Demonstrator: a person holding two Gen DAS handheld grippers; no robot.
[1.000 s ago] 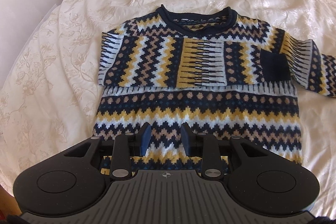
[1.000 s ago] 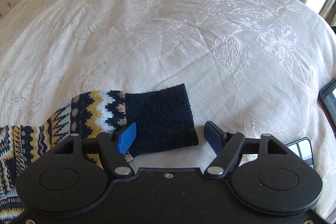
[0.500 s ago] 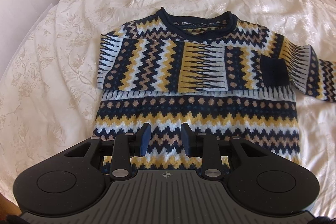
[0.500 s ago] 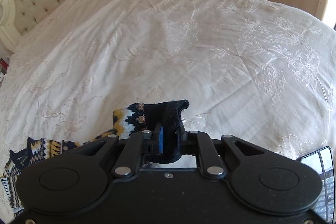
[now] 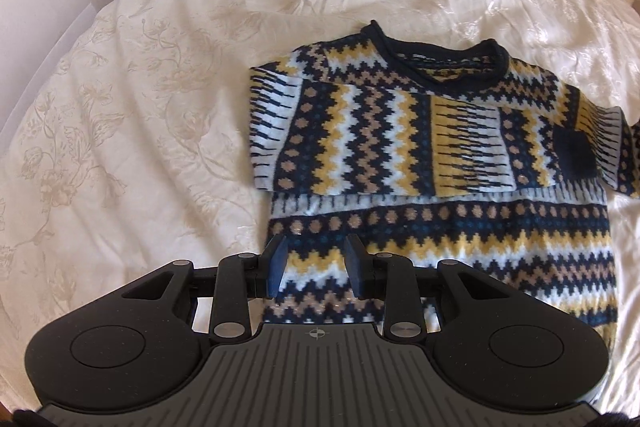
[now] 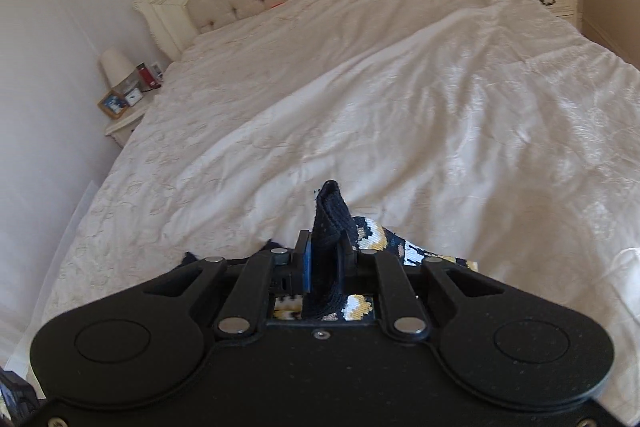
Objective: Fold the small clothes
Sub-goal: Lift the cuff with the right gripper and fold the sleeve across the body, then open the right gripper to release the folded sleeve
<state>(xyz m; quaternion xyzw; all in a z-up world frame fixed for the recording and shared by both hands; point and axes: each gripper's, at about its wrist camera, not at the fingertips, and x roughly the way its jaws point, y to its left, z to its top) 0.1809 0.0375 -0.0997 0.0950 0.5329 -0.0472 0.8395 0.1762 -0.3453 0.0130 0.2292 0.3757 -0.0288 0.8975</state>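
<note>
The sweater lies flat on the bed, one sleeve already across the chest. The right gripper pinches the dark cuff – soft, floppy knit, best held at edges. The left gripper hovers part-open, empty, above the hem.

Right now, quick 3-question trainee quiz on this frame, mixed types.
1. True or false: the left gripper is shut on the sweater.
2. What does the right gripper hold? A) dark sleeve cuff B) collar C) hem
3. Fill in: one sleeve already lies folded across the sweater's ____.

Key
1. False; its fingers stand apart over the lower body.
2. A
3. chest
</note>
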